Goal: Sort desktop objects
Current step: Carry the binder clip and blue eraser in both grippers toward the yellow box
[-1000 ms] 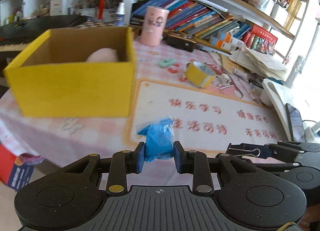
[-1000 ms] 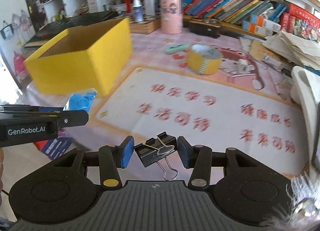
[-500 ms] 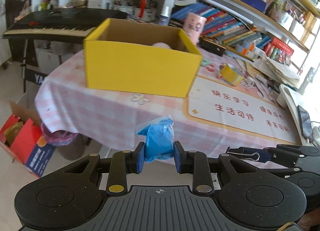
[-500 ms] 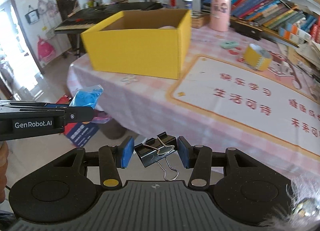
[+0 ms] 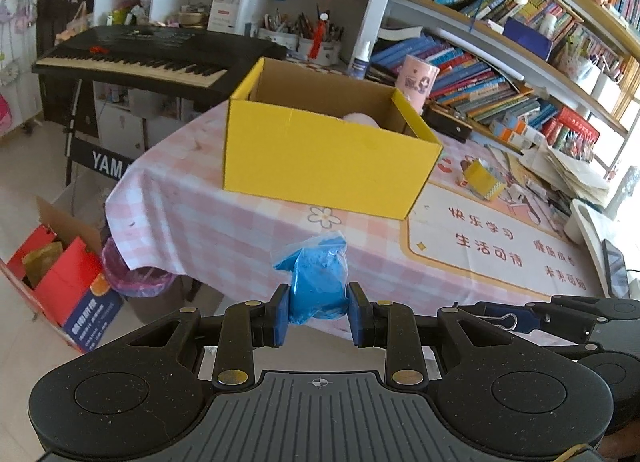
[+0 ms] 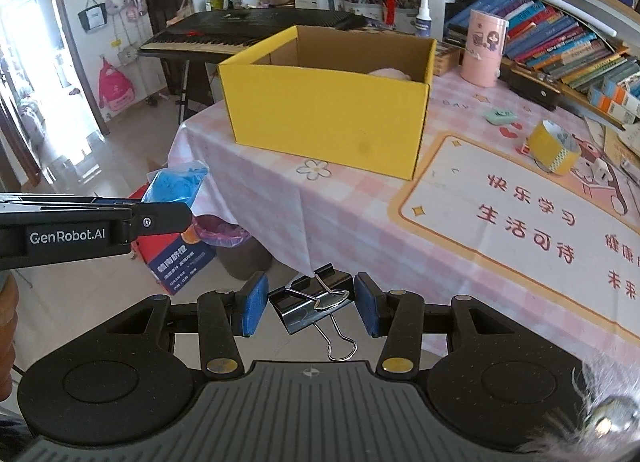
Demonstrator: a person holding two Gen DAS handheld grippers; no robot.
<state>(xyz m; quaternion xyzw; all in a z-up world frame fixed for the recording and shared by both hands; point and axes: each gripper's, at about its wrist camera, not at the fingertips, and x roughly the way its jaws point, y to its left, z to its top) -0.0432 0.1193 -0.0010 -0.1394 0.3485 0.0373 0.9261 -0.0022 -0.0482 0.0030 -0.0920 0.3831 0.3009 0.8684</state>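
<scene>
Both tongs off table edge (image 5: 168, 198): left tongs (image 5: 319, 314) clamp blue bag (image 5: 318, 282) (crinkled), right tongs (image 6: 308, 308) binder clip (image 6: 314, 308).

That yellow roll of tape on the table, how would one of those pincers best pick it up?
The tape roll lies tilted, its open ring facing up. Probably come from above, one finger inside the hole and one outside, pinching the thin wall; its full width looks too broad.

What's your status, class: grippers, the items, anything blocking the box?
Left gripper shut on blue bag. Right gripper shut on binder clip. Yellow box open-topped on table, pink item inside. Nothing in the way.
</scene>
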